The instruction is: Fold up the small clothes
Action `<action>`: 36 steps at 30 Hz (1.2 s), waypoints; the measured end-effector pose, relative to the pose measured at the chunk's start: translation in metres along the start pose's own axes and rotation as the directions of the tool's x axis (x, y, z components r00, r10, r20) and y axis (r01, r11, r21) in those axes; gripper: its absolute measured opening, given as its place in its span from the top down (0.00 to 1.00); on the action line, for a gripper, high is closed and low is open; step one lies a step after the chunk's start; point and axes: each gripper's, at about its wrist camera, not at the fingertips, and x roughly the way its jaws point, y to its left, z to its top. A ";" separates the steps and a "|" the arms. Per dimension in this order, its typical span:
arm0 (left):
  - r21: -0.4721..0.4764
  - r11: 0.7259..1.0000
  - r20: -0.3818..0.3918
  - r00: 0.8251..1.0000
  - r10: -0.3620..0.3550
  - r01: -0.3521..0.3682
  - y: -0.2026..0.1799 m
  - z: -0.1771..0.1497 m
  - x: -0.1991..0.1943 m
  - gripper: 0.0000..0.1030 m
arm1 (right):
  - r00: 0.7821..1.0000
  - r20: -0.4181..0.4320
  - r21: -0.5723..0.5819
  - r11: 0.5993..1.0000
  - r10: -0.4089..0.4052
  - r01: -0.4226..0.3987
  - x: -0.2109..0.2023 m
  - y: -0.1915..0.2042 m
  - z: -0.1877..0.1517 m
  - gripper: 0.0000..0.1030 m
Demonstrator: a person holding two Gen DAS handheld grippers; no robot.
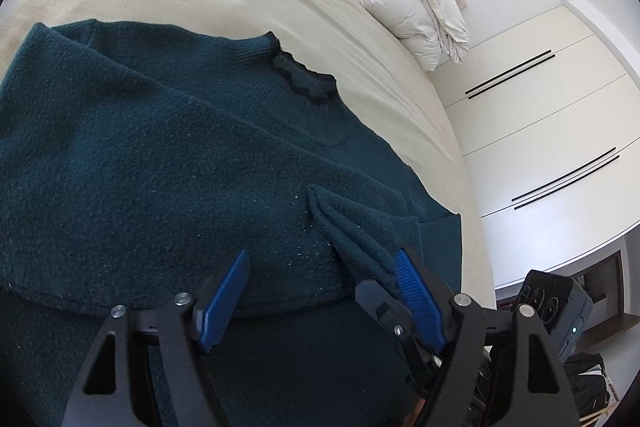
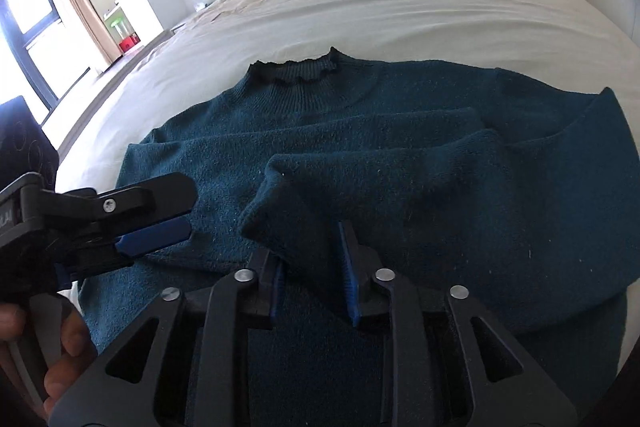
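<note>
The teal sweater point(image 2: 360, 155) lay flat on the bed point(image 2: 400, 11), a sleeve folded across its chest. My left hand-held gripper point(image 1: 320, 291) stood released. My right hand-held gripper point(image 2: 312, 267) was parted too — sleeve cuff point(image 2: 288, 219) loose between its pads.

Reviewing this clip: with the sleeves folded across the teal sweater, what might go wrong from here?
1. The sleeve cuff sits between the right tool fingers, which stand apart; pulling away may drag it and undo the fold.
2. In the left wrist view a raised fold of the sweater touches one finger of the open left tool; it could snag.
</note>
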 end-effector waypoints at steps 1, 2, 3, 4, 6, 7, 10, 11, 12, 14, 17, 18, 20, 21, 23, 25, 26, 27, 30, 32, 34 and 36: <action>0.002 1.000 -0.009 1.000 0.008 -0.008 -0.005 0.003 0.006 0.22 | 0.999 0.025 0.038 0.999 0.032 -0.033 -0.010 -0.006 -0.006 0.32; 0.004 1.000 -0.018 1.000 0.014 -0.014 -0.010 0.003 0.012 0.22 | 0.997 0.054 0.069 0.996 0.058 -0.061 -0.024 -0.017 -0.018 0.29; 0.019 1.000 -0.027 0.999 0.024 -0.023 -0.016 0.004 0.017 0.22 | 0.995 0.063 0.086 0.993 0.080 -0.085 -0.031 -0.022 -0.024 0.29; 0.045 0.998 -0.040 0.998 0.042 -0.041 -0.023 0.004 0.025 0.23 | 0.994 0.058 0.105 0.990 0.094 -0.099 -0.036 -0.027 -0.029 0.29; 0.100 0.991 -0.078 0.992 0.097 -0.089 -0.034 0.004 0.042 0.34 | 0.991 0.059 0.169 0.978 0.117 -0.125 -0.044 -0.041 -0.040 0.29; 0.123 0.985 -0.093 0.987 0.130 -0.118 -0.039 0.004 0.051 0.41 | 0.989 0.065 0.210 0.967 0.134 -0.145 -0.048 -0.050 -0.046 0.29; 0.157 0.969 -0.099 0.973 0.207 -0.190 -0.046 0.007 0.062 0.73 | 0.981 0.080 0.294 0.937 0.174 -0.190 -0.055 -0.072 -0.057 0.29; 0.164 0.967 -0.100 0.972 0.212 -0.194 -0.047 0.008 0.062 0.82 | 0.978 0.092 0.312 0.927 0.186 -0.205 -0.058 -0.078 -0.060 0.29; 0.174 0.964 -0.099 0.970 0.221 -0.201 -0.049 0.010 0.060 0.87 | 0.975 0.103 0.329 0.918 0.198 -0.221 -0.060 -0.085 -0.062 0.29; 0.215 0.952 -0.074 0.968 0.238 -0.218 -0.059 0.011 0.051 0.90 | 0.968 0.127 0.369 0.896 0.216 -0.248 -0.064 -0.098 -0.065 0.29; 0.286 0.930 -0.016 0.969 0.247 -0.232 -0.076 0.006 0.028 0.90 | 0.953 0.175 0.447 0.842 0.247 -0.301 -0.070 -0.120 -0.065 0.29; 0.305 0.924 0.008 0.971 0.241 -0.231 -0.084 0.008 0.022 0.90 | 0.948 0.190 0.473 0.822 0.257 -0.317 -0.071 -0.127 -0.065 0.29; 0.322 0.915 0.056 0.969 0.239 -0.244 -0.088 0.011 0.007 0.90 | 0.939 0.214 0.514 0.787 0.268 -0.341 -0.072 -0.139 -0.063 0.29; 0.326 0.914 0.077 0.970 0.229 -0.241 -0.088 0.014 0.001 0.90 | 0.936 0.222 0.533 0.770 0.272 -0.350 -0.071 -0.144 -0.062 0.29; 0.322 0.919 0.123 0.973 0.198 -0.228 -0.082 0.021 -0.013 0.90 | 0.931 0.239 0.577 0.731 0.276 -0.365 -0.069 -0.155 -0.060 0.29; 0.295 0.930 0.134 0.973 0.189 -0.221 -0.067 0.030 -0.019 0.90 | 0.923 0.269 0.622 0.683 0.273 -0.383 -0.066 -0.168 -0.058 0.29; 0.278 0.934 0.135 0.972 0.194 -0.225 -0.057 0.034 -0.020 0.90 | 0.921 0.283 0.647 0.656 0.269 -0.390 -0.064 -0.174 -0.057 0.29; 0.265 0.935 0.133 0.969 0.208 -0.237 -0.046 0.038 -0.019 0.90 | 0.919 0.293 0.671 0.629 0.263 -0.393 -0.063 -0.181 -0.057 0.29; 0.210 0.938 0.114 0.960 0.257 -0.276 -0.011 0.047 -0.010 0.90 | 0.912 0.335 0.713 0.569 0.238 -0.410 -0.065 -0.194 -0.058 0.29; 0.176 0.941 0.104 0.956 0.273 -0.288 0.010 0.047 -0.009 0.90 | 0.905 0.369 0.726 0.544 0.211 -0.422 -0.069 -0.200 -0.060 0.29; 0.163 0.942 0.099 0.955 0.279 -0.292 0.020 0.045 -0.006 0.90 | 0.897 0.397 0.737 0.515 0.195 -0.439 -0.070 -0.206 -0.063 0.29; 0.173 0.938 0.093 0.953 0.287 -0.299 0.024 0.042 -0.002 0.90 | 0.891 0.410 0.746 0.491 0.194 -0.450 -0.070 -0.210 -0.066 0.29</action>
